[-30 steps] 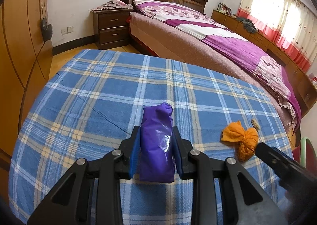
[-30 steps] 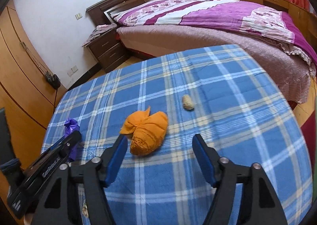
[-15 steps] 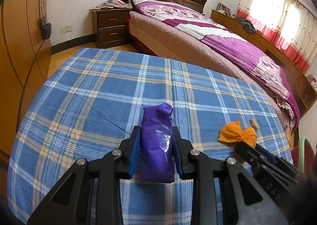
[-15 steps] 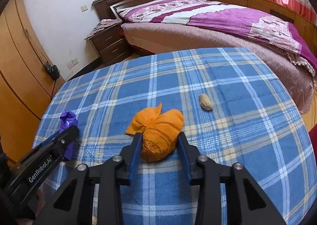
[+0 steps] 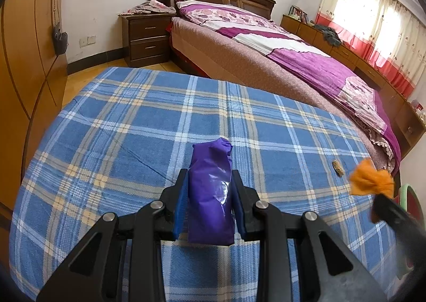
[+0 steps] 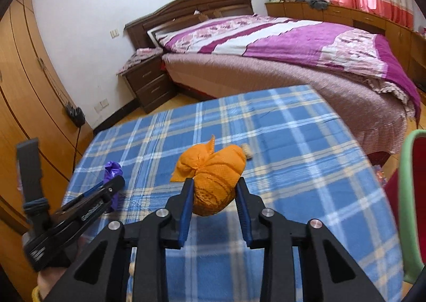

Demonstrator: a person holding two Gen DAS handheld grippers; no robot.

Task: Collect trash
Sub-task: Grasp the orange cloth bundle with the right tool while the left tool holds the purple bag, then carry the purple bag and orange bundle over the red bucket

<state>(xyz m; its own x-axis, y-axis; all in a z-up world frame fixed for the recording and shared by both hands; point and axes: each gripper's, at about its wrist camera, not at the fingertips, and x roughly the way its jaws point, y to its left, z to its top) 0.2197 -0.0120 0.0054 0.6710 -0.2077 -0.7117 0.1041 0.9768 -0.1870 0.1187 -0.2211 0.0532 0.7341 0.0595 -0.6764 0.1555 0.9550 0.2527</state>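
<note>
Left gripper [image 5: 210, 182]: clamped on a crumpled purple plastic wrapper [image 5: 210, 190], held over the blue plaid tablecloth [image 5: 133, 129]; wrapper's lower end hidden behind the jaws.
Right gripper [image 6: 215, 190]: jaws closing, pads pressing a knotted orange cloth bundle [image 6: 213, 176], held above the cloth.
Small tan scrap [image 5: 338, 167]: lying on the plaid, half hidden behind the bundle in the right view.
Green-rimmed red bin [image 6: 412, 195]: cut off at the frame edge.

Small tan scrap [image 6: 246, 148] mostly hidden behind orange bundle [image 6: 213, 182], identity unclear.
</note>
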